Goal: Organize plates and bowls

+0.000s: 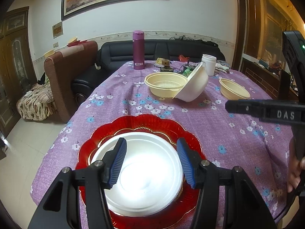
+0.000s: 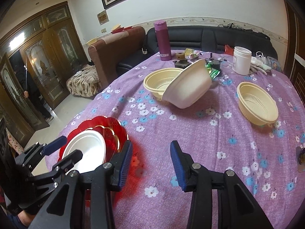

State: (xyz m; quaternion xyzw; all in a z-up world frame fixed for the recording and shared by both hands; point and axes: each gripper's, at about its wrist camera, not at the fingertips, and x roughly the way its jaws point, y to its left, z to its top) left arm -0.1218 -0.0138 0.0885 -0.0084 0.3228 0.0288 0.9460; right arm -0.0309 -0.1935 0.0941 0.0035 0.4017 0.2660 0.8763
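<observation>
The left claw [image 1: 151,164] hangs released, nothing between its pads, above a white plate [image 1: 146,173] lying on a red scalloped plate [image 1: 133,123] at the counter's [image 2: 190,143] near edge. The right claw [image 2: 150,165] is released over bare cloth. 2 cream bowls [image 1: 164,84] [image 2: 257,103] and a tilted white bowl [image 2: 188,87] sit farther back.

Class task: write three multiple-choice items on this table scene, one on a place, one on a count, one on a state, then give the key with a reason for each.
1. The white plate lies
A on the red plate
B in a cream bowl
C on the floor

2. Cream ribbed bowls on the table:
A one
B two
C four

3. The white bowl is
A upright
B tipped against a cream bowl
C held

Key: 1 A, red rim rings it. 2 B, the other stands apart. 3 B, it leans on that rim; both grippers, left and right, are empty.
</observation>
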